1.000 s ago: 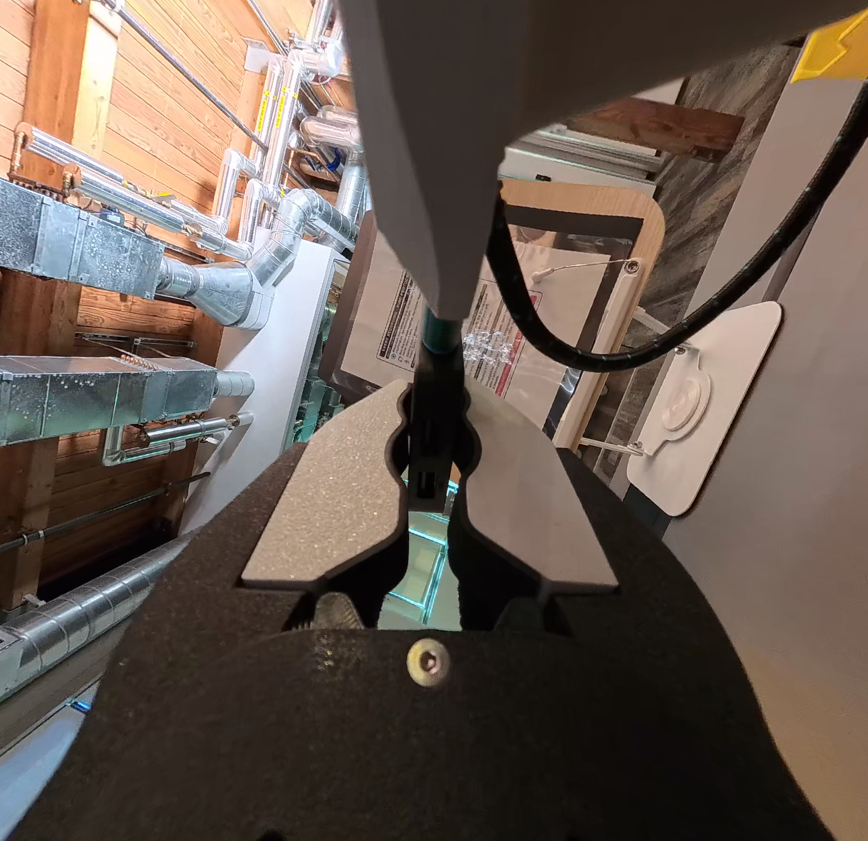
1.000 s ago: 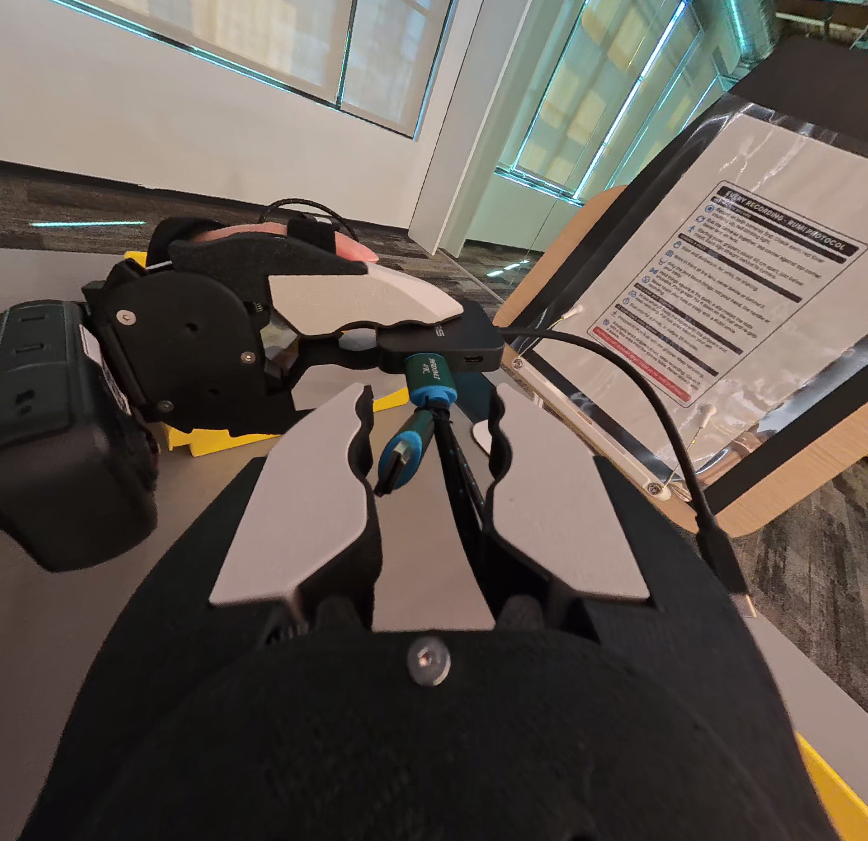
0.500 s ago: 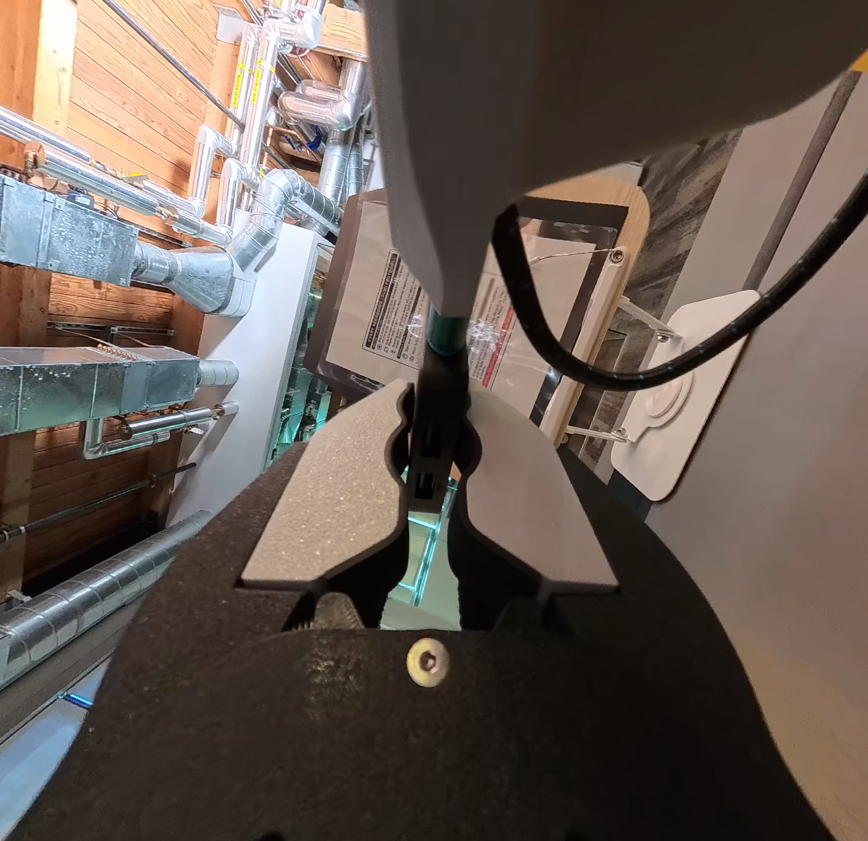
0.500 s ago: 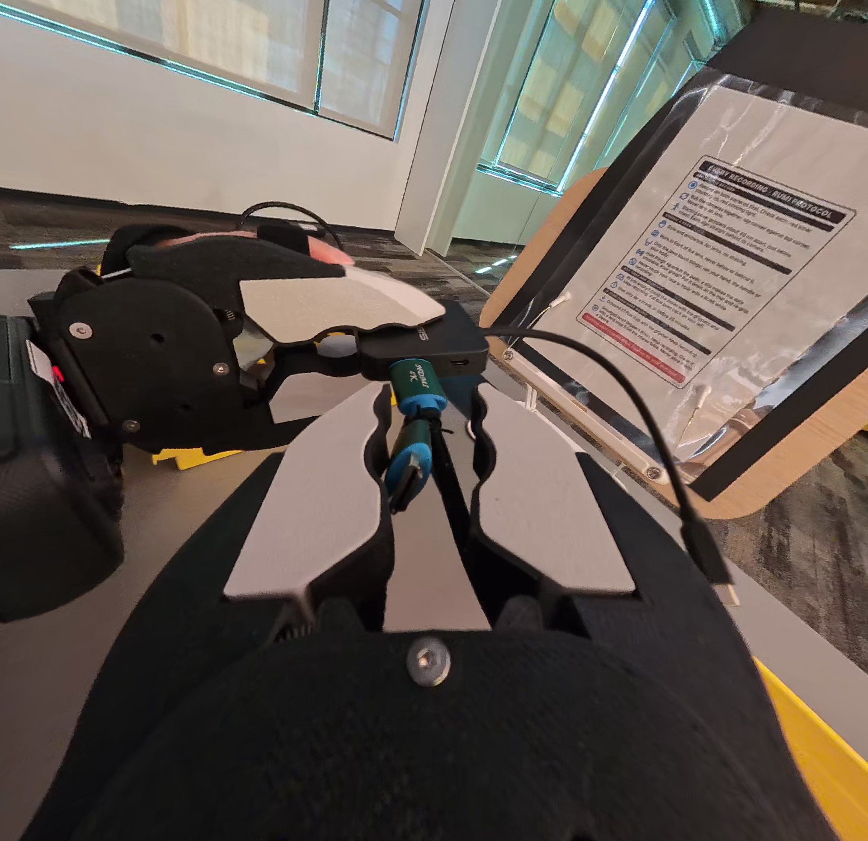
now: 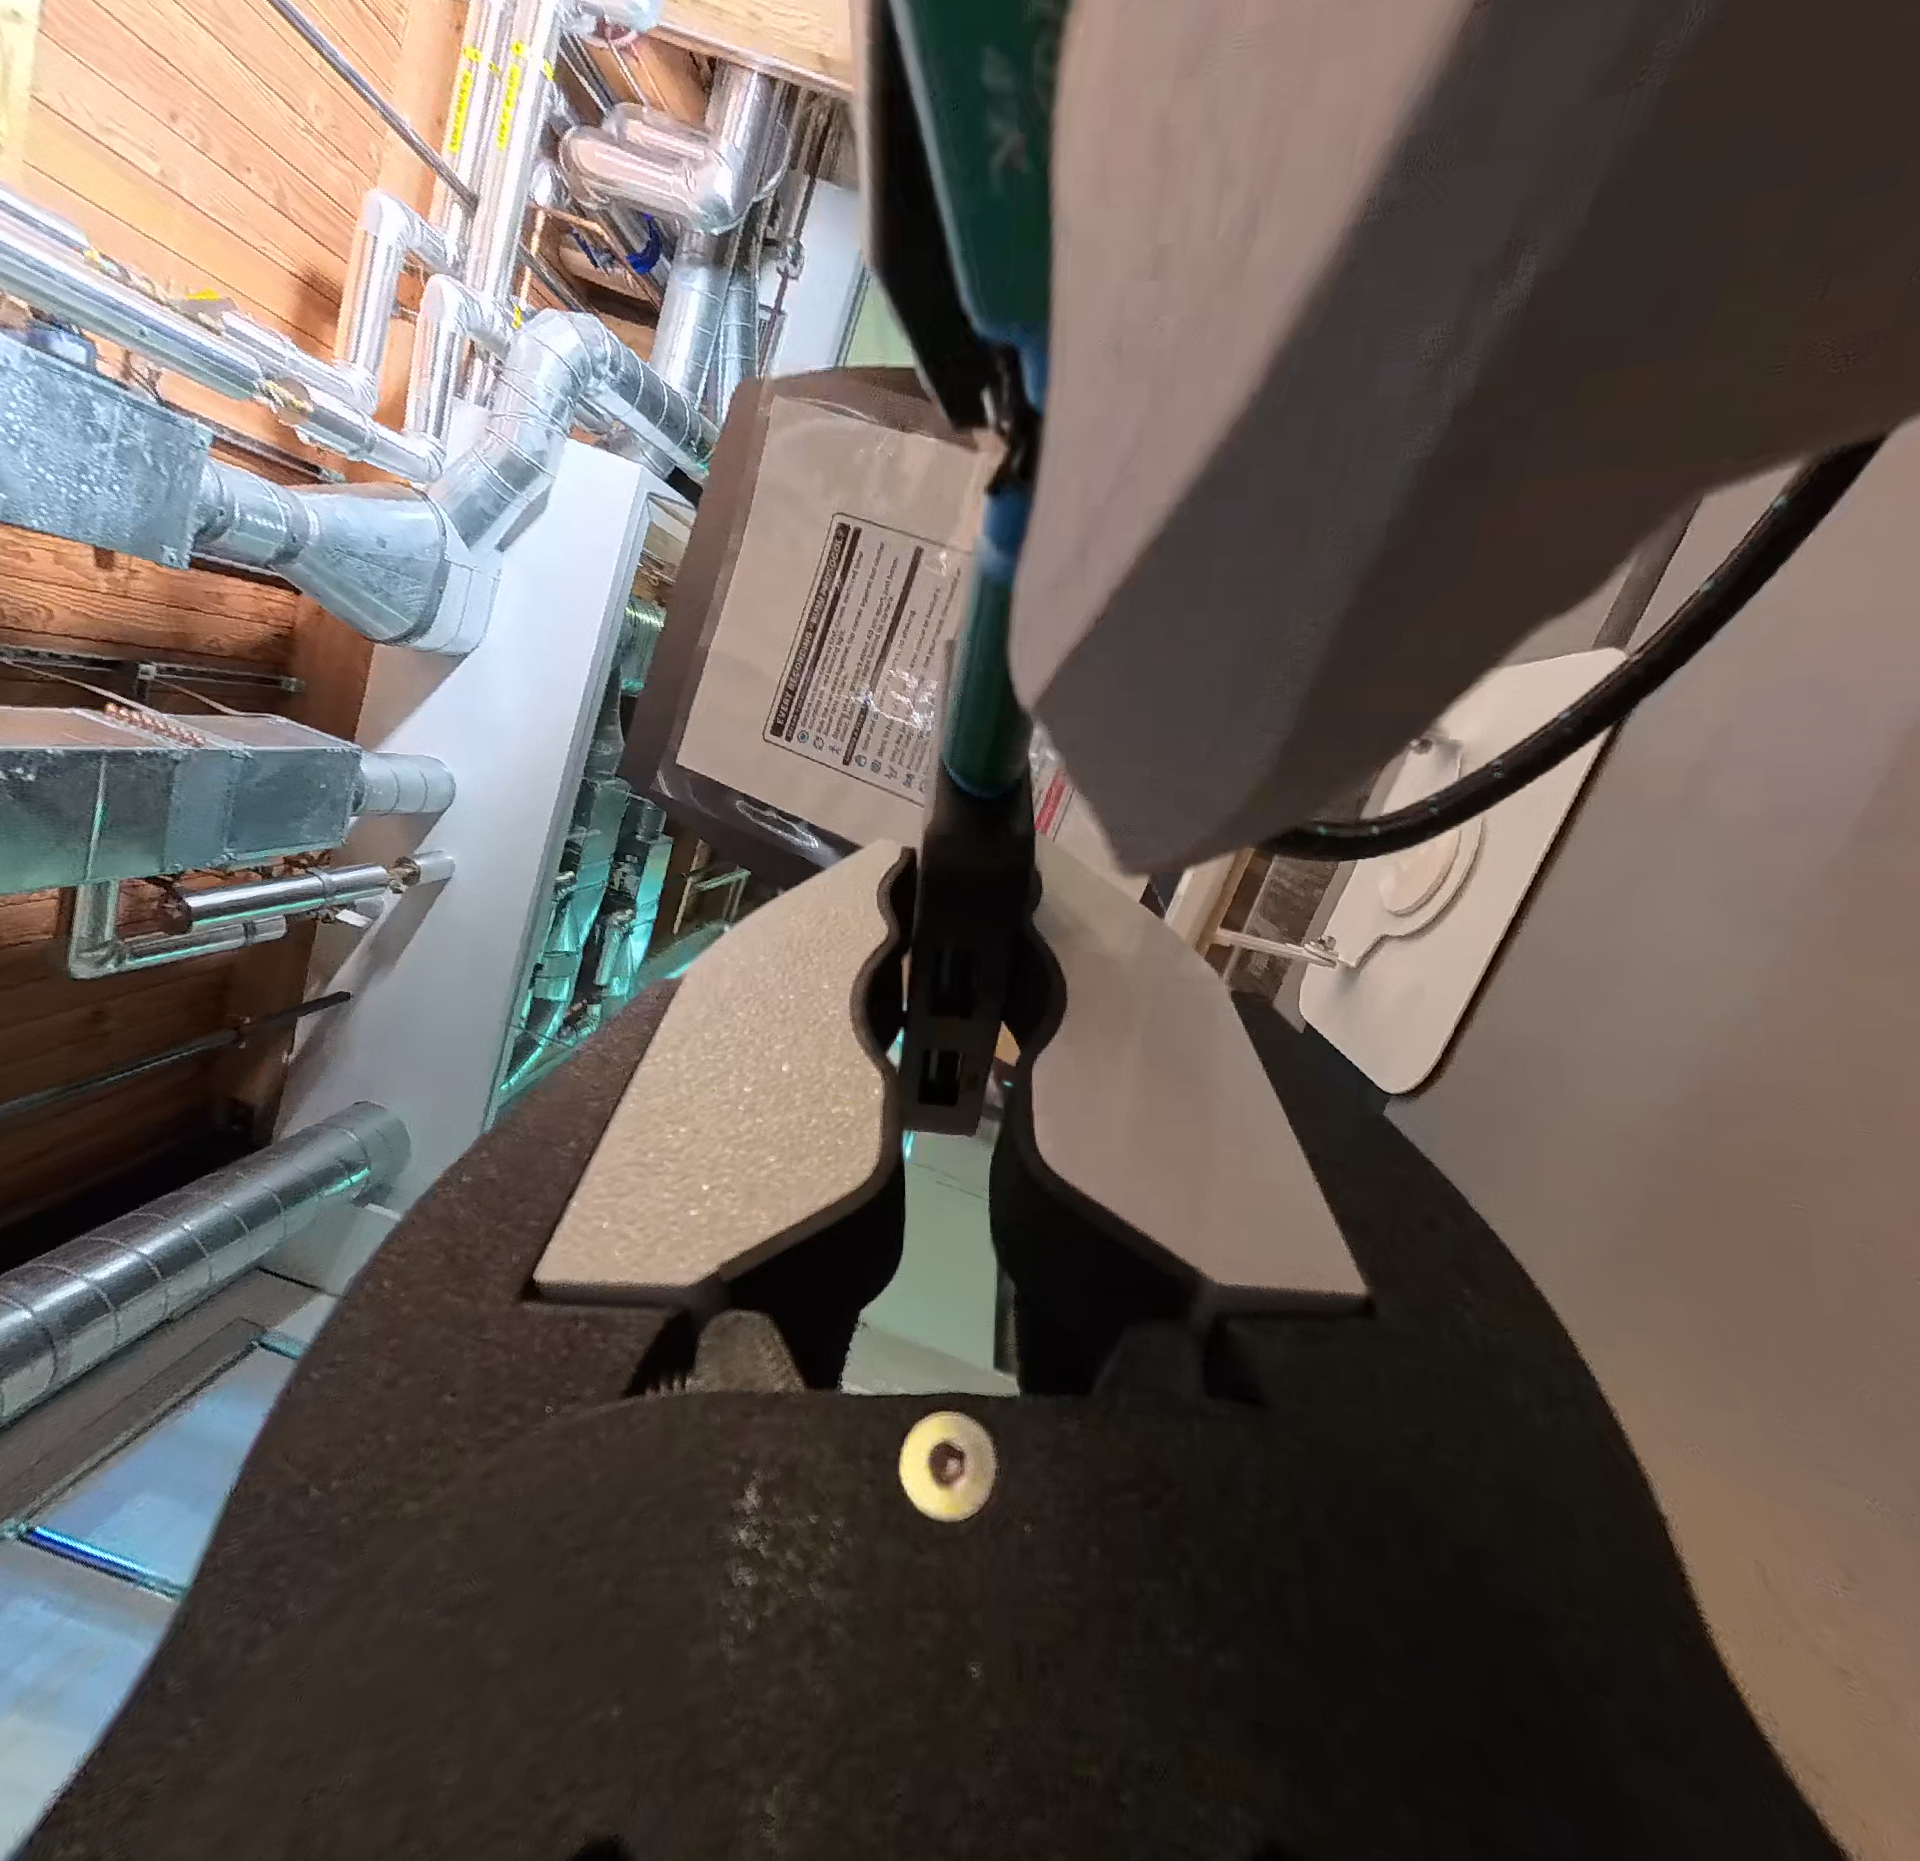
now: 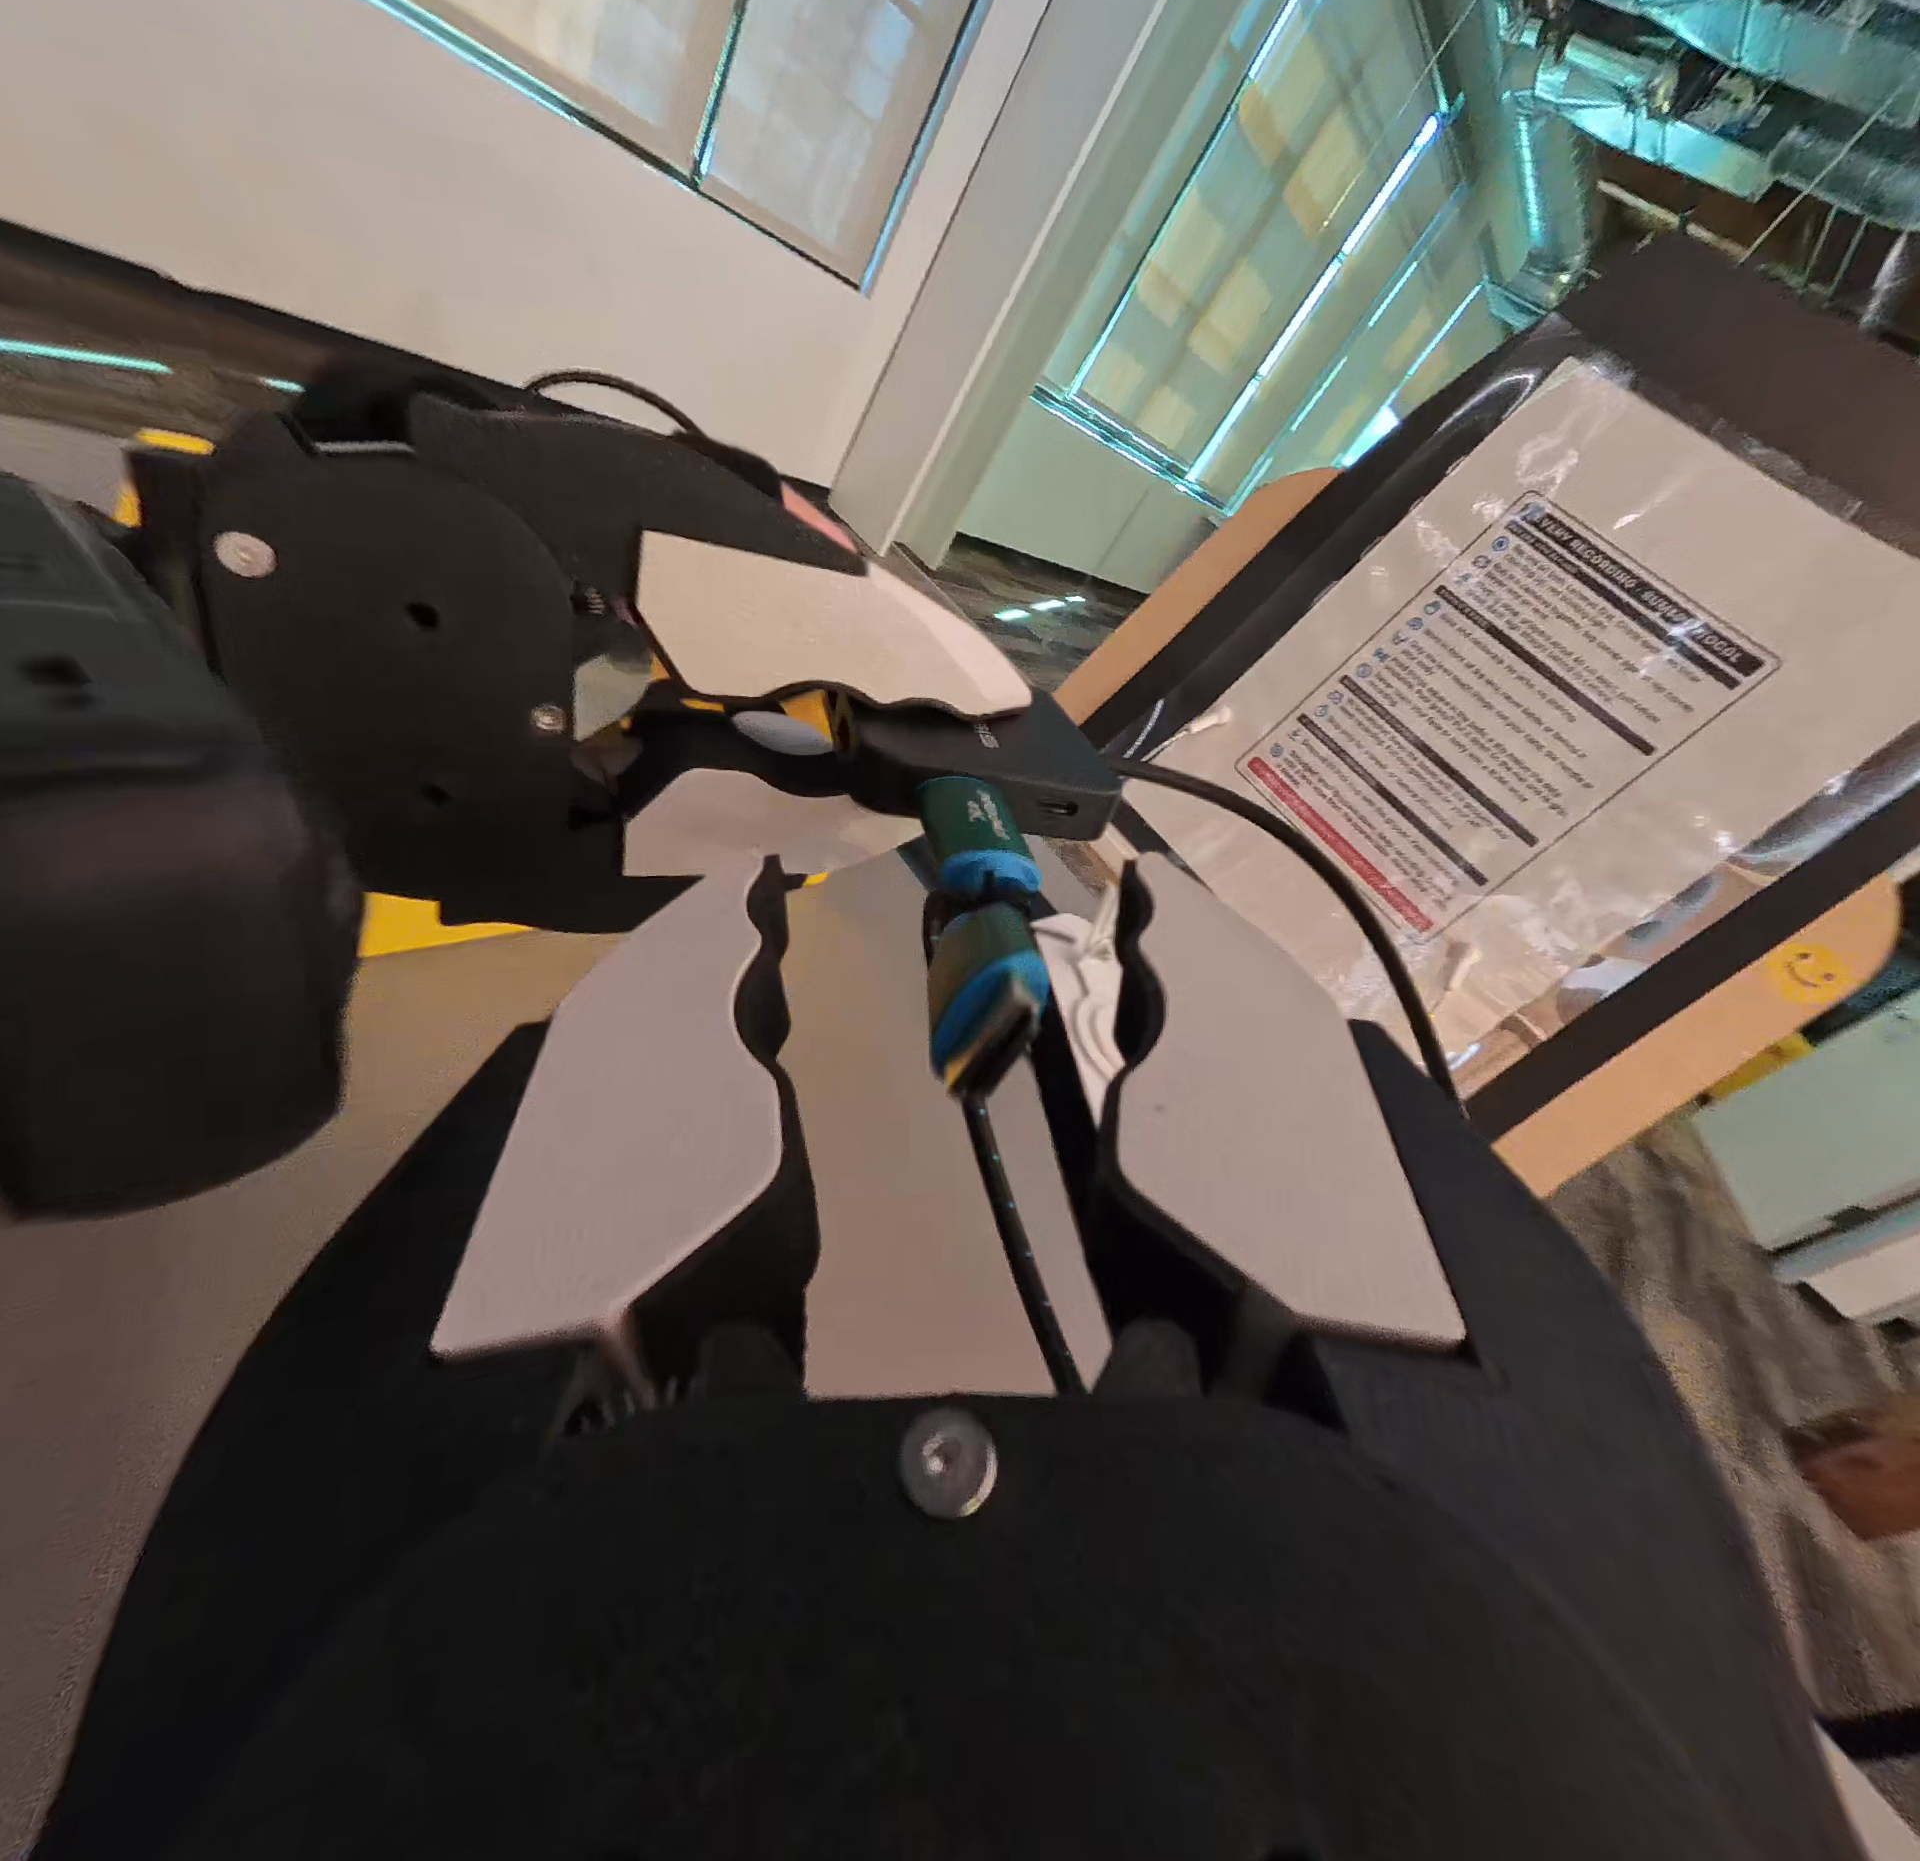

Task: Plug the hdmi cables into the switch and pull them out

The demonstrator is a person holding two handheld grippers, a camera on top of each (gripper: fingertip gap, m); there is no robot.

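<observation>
The tongs [image 5: 961,990] have rough, grainy black plastic bodies with matt grey pads [image 5: 748,1115] and a bright metal screw [image 5: 948,1468]. The switch [image 6: 997,762] is smooth matt black plastic. The plugs [image 6: 982,819] look like brushed green metal with blue collars. Glossy clear film covers the paper sheet [image 6: 1507,710]. Shiny metal ducts [image 5: 343,554] cross bare wood boards [image 5: 156,149]. The table [image 6: 166,1323] is smooth and matt.

Daylight came thru the windows [image 6: 790,97], bright & even w/ teal fringing on the frames. Wide-angle bending curved the edges in both views. Motion blur smeared the left gripper [image 6: 862,762] & the close grey finger [image 5: 1455,357]. Ducts [image 5: 312,523] stayed sharp.
</observation>
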